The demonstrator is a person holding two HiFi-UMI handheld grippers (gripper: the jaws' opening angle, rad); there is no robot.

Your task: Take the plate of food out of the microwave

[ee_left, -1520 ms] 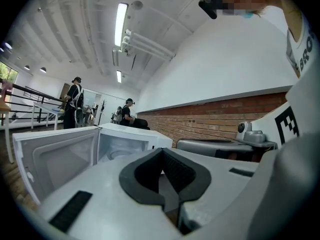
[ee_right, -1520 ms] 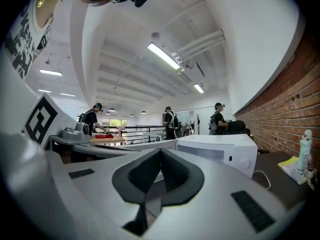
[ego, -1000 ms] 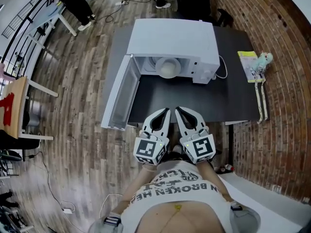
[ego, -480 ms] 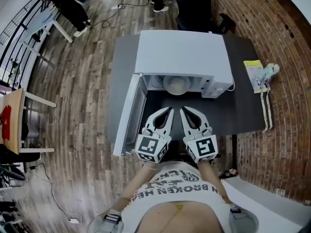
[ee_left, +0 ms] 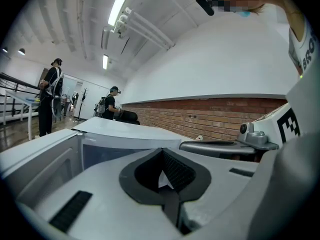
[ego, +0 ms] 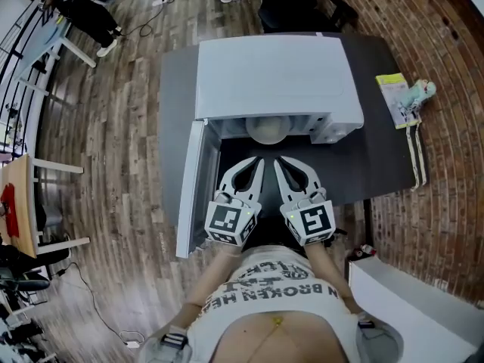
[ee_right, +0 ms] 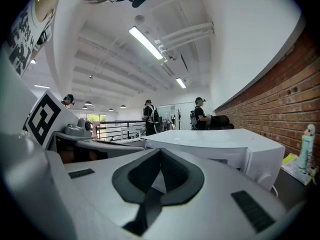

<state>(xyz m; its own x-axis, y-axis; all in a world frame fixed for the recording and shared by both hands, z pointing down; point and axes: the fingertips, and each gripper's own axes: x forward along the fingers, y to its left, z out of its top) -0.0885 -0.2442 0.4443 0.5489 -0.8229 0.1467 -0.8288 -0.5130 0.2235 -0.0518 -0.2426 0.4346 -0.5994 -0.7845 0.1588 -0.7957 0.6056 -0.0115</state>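
The white left gripper (ego: 255, 162) and right gripper (ego: 280, 162), both closed and empty, came nearer the white boxy microwave (ego: 276, 74); inside it, the pale round plate of food (ego: 267, 130) seems stiff and breakable; better to grip its rim.

The microwave (ego: 272, 78) is plain white, the table (ego: 378, 165) dark grey, and the plate (ego: 267, 131) a pale cream. The left gripper (ego: 255, 162) and right gripper (ego: 279, 162) are both white, with black-and-white square marker patterns on their cubes. The floor (ego: 113, 165) is streaky brown-grey wood and the wall (ego: 446, 74) is red brick.
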